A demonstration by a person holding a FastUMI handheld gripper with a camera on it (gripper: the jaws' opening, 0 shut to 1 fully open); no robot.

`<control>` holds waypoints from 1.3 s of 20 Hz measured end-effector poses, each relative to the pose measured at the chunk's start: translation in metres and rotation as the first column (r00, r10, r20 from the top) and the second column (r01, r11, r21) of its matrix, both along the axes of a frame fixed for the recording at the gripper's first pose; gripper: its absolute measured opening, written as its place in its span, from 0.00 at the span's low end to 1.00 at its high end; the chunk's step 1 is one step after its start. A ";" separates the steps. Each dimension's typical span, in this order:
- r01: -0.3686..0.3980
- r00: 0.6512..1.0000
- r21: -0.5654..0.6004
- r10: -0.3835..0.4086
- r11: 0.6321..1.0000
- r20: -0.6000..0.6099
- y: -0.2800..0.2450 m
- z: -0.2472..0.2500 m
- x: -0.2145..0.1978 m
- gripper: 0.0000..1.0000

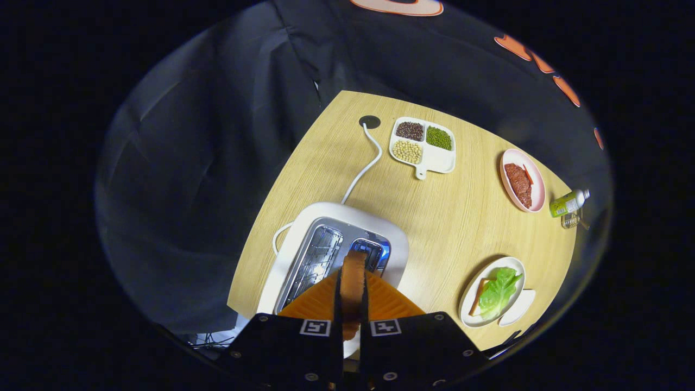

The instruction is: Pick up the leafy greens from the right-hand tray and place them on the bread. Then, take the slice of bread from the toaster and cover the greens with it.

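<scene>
Bright, even light falls from above on the wooden table [434, 217], which is sharp around the toaster [331, 250]. Glare glints on the toaster's chrome slots. Beyond the toaster the black cloth wall [217, 136] stays dim, its folds faintly lit. Right of the toaster, the lettuce plate [491, 290] casts a soft shadow. Fisheye bending curves the table's edges; far rim detail smears

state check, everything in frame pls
gripper: fingers shut on bread slice, above toaster
bread slice: held edge-on, out of the slot
toaster: both slots empty, cord attached
greens: lying on bread in white plate
bean tray: three compartments filled, one empty
pink plate: holds meat
bottle: lying on its side
</scene>
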State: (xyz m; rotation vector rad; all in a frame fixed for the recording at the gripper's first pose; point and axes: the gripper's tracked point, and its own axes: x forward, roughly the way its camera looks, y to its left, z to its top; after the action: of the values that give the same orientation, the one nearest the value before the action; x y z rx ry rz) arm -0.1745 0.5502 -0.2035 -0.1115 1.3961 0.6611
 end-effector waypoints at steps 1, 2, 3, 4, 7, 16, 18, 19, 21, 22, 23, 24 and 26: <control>0.018 1.000 0.028 -0.017 0.999 -0.011 -0.002 0.005 0.001 0.11; 0.035 0.999 0.062 -0.034 0.997 -0.024 -0.006 0.011 0.003 0.11; 0.055 0.998 0.085 -0.052 0.995 -0.028 -0.012 0.017 0.007 0.11; 0.073 0.997 0.105 -0.070 0.992 -0.027 -0.022 0.025 0.015 0.11; 0.140 0.990 0.209 -0.132 0.968 -0.055 -0.046 0.049 0.026 0.11; 0.268 0.959 0.325 -0.284 0.907 0.001 -0.186 0.055 0.068 0.10; 0.296 0.952 0.328 -0.307 0.897 -0.021 -0.214 0.039 0.070 0.10; 0.305 0.949 0.330 -0.313 0.893 -0.030 -0.227 0.030 0.070 0.10; 0.326 0.943 0.325 -0.328 0.888 -0.049 -0.251 0.012 0.069 0.10; 0.341 0.939 0.321 -0.340 0.884 -0.063 -0.262 0.003 0.068 0.10; 0.352 0.935 0.320 -0.344 0.880 -0.084 -0.270 -0.006 0.065 0.10; 0.369 0.929 0.303 -0.356 0.879 -0.097 -0.279 -0.018 0.064 0.10; 0.375 0.927 0.283 -0.355 0.883 -0.122 -0.292 -0.042 0.060 0.10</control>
State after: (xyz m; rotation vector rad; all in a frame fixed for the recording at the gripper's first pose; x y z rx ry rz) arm -0.1145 0.2581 -0.2458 0.4150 1.3163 0.5556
